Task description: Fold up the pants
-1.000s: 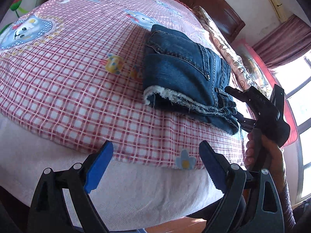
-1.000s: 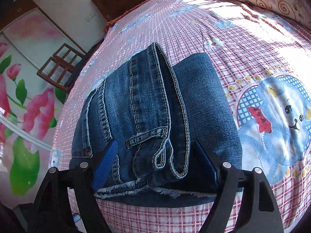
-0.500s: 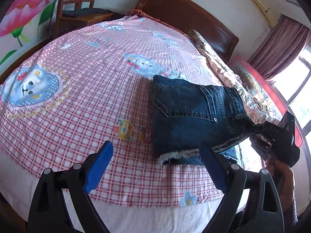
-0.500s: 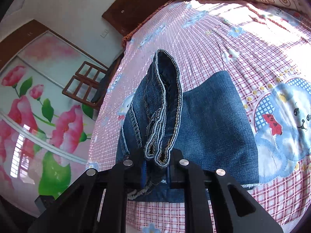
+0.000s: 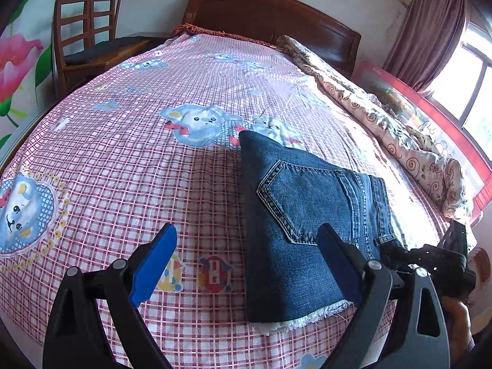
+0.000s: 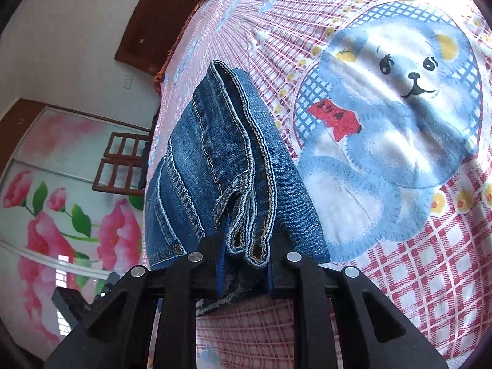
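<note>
The right hand-held gripper (image 6: 244,264) has its jaws clamped on the stacked waistband edge of the folded denim shorts (image 6: 221,166), with a belt loop (image 6: 233,196) just beyond its fingers. The shorts lie on a pink checked bedsheet (image 6: 430,276), beside a printed blue bear (image 6: 396,113). A dark wooden headboard (image 6: 153,27) stands beyond.

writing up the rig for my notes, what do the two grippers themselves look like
Both match: the left gripper and the right gripper have matte black angular plastic fingers with triangular cut-outs and round silver pivot pins. The fingertips carry flat blue pads. No cables or markings show. In the left view, the right gripper's body is black too, with a bare hand below it.
</note>
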`<action>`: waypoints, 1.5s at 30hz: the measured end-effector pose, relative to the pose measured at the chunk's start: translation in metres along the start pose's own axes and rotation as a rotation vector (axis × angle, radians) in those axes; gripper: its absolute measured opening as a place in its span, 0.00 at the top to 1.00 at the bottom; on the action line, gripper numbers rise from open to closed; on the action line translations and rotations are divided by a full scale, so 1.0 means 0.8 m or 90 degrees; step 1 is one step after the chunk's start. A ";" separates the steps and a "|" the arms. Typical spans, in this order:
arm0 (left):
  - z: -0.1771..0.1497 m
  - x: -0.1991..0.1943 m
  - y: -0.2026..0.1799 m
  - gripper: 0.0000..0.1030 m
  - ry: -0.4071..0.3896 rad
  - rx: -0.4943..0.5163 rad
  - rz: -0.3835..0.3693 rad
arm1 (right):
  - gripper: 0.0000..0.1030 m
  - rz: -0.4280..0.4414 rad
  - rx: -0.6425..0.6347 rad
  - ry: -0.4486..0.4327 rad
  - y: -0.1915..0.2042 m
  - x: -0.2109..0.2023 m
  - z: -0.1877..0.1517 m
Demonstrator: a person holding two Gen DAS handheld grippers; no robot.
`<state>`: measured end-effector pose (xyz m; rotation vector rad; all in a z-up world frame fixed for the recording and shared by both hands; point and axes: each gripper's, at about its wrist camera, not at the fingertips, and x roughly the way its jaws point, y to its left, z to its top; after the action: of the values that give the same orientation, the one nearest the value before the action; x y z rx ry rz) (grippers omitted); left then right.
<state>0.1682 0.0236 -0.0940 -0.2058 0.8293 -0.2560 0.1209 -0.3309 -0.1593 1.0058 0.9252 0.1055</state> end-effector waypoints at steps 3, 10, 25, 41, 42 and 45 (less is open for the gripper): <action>0.009 0.000 0.000 0.10 -0.017 -0.019 -0.005 | 0.74 -0.044 -0.042 -0.051 0.021 -0.047 -0.004; 0.068 0.032 -0.029 0.10 -0.039 0.005 -0.019 | 0.74 0.029 -0.207 -0.088 0.135 -0.007 0.045; 0.071 0.172 -0.025 0.02 0.132 0.008 0.067 | 1.00 -0.030 -0.137 -0.011 0.052 0.108 0.109; 0.034 0.057 -0.033 0.02 0.110 0.046 0.189 | 0.99 -0.094 -0.248 0.050 0.058 0.046 0.012; 0.029 0.056 -0.032 0.02 0.117 0.043 0.191 | 0.99 -0.085 -0.240 0.047 0.054 0.045 0.012; 0.012 0.065 -0.029 0.02 0.136 0.041 0.195 | 0.99 -0.084 -0.236 0.050 0.051 0.045 0.015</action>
<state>0.2055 -0.0133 -0.1177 0.0110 1.0489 -0.0158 0.1655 -0.2990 -0.1482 0.6001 0.9972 0.1979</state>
